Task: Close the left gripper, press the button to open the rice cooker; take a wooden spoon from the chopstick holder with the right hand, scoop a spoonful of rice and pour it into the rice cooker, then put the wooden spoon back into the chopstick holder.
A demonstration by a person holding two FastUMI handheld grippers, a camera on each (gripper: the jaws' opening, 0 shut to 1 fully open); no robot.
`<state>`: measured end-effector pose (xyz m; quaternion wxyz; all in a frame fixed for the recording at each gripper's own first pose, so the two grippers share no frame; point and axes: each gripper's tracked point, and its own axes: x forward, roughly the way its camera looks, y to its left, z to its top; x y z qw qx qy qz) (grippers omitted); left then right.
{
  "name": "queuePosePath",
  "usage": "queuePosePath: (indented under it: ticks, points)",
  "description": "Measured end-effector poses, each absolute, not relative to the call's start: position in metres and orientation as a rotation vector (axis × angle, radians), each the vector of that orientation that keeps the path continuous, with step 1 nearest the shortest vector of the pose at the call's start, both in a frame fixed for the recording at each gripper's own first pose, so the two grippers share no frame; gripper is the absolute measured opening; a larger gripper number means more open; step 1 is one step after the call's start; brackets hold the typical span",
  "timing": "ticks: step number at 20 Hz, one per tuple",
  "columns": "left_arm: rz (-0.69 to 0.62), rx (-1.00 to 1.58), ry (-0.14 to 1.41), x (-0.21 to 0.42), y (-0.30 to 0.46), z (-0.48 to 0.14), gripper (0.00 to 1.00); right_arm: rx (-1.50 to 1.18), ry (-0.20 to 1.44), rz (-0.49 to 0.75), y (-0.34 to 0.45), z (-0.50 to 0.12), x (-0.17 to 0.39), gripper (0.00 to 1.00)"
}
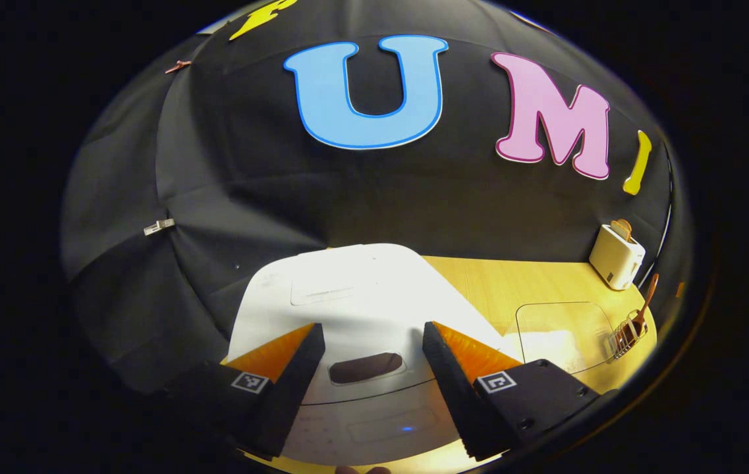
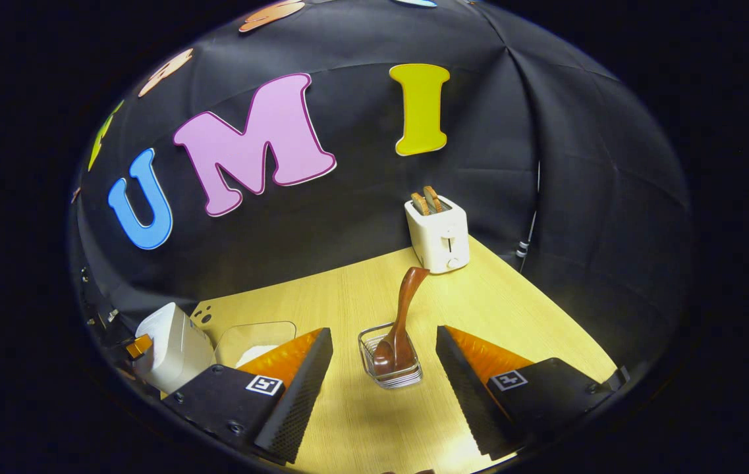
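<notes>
The cooker (image 1: 354, 309) sits lid-down on the worktop (image 1: 512, 283), directly under the left hand-held gripper (image 1: 371, 349), whose jaws stand apart on either side of the dark button (image 1: 365, 367). The spoon (image 2: 400, 316) stands bowl-down in the holder (image 2: 390, 362), ahead of the right hand-held gripper (image 2: 384, 355), jaws apart and empty. A clear rice box (image 2: 255, 342) lies between cooker and holder; a toaster (image 2: 439, 234) stands by the wall.

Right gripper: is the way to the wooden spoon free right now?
Probably yes. The right gripper is open and faces the wooden spoon, which stands in the chopstick holder, with bare table between them.
</notes>
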<state>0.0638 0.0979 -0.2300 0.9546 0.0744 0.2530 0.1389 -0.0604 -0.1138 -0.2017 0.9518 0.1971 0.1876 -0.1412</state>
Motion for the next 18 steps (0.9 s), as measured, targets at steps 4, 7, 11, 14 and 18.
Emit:
queuePosePath:
  ticks: [4,7,11,14,18]
  points:
    - [0.264,0.139,0.527,0.064,0.097,-0.225,0.98,0.403,0.37,-0.285,-0.114,-0.196,-0.061,0.98]
    - [0.239,0.135,0.463,0.068,0.092,-0.201,0.95,0.394,0.349,-0.272,-0.109,-0.186,-0.056,0.98]
    - [0.125,0.141,0.325,0.073,0.059,-0.147,0.96,0.37,0.286,-0.228,-0.087,-0.158,-0.048,0.98]
    - [-0.041,0.115,0.211,0.068,0.014,-0.109,0.96,0.321,0.221,-0.178,-0.061,-0.127,-0.041,0.98]
    - [-0.158,0.052,0.181,0.057,-0.015,-0.1,0.95,0.217,0.131,-0.141,-0.033,-0.077,-0.046,0.98]
